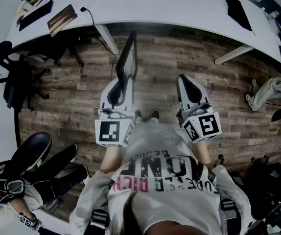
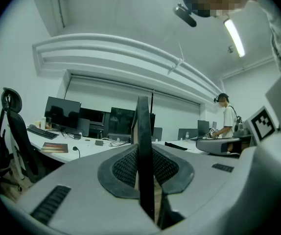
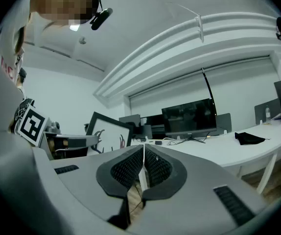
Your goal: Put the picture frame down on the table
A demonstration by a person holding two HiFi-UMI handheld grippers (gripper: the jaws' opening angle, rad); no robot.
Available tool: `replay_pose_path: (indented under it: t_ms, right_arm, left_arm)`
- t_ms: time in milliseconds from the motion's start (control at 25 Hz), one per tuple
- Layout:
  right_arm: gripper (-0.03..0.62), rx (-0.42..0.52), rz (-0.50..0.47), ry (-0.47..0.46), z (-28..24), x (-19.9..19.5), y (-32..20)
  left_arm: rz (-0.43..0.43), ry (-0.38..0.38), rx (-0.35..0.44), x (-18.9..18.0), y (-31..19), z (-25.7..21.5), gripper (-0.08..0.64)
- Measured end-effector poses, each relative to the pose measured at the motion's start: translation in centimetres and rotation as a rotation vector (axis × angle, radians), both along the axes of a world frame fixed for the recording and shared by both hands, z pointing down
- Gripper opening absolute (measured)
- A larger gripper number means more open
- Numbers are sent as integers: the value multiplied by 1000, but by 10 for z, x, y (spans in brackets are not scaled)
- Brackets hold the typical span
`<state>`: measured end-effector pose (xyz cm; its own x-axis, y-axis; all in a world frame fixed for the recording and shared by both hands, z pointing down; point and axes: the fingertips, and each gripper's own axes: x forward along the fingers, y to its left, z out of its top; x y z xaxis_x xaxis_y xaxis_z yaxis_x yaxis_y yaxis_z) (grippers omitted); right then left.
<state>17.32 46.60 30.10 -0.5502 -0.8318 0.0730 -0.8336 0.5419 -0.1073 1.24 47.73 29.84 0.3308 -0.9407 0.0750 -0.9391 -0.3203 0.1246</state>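
A black picture frame (image 1: 127, 62) stands upright and edge-on in my left gripper (image 1: 115, 91), held over the wooden floor short of the white curved table (image 1: 170, 6). In the left gripper view the frame's dark edge (image 2: 143, 146) runs up between the pads, and the left gripper (image 2: 144, 173) is shut on it. The right gripper view shows the frame's face (image 3: 108, 133), a white picture with dark and red marks. My right gripper (image 1: 187, 84) hangs beside it, apart from the frame. Its jaws (image 3: 143, 158) are shut with nothing between them.
On the table lie a notebook (image 1: 62, 18), a keyboard (image 1: 35, 13) and a black cloth (image 1: 238, 11). Monitors (image 3: 189, 116) stand at its back. A black office chair (image 1: 13, 77) is at the left. One person's legs (image 1: 272, 89) reach in at the right, and another person (image 2: 227, 121) stands farther off.
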Motion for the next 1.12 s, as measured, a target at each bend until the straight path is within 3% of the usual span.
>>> replay_pose_path:
  t_ms: [320, 520, 680, 920, 1120]
  right_arm:
    - [6, 2, 5, 20, 6, 16, 0]
    - [8, 0, 21, -60, 3, 17, -3]
    - [8, -6, 24, -67, 5, 29, -11]
    - [8, -35, 23, -75, 14, 18, -49]
    - [8, -33, 34, -85, 9, -9, -110]
  left_arm:
    - [-12, 2, 4, 11, 1, 4, 48]
    - [-31, 13, -16, 1, 1, 10, 48]
    - [-45, 13, -28, 7, -5, 13, 48]
    - [-52, 32, -51, -5, -43, 23, 48]
    - [-19, 47, -53, -29, -101, 22, 48]
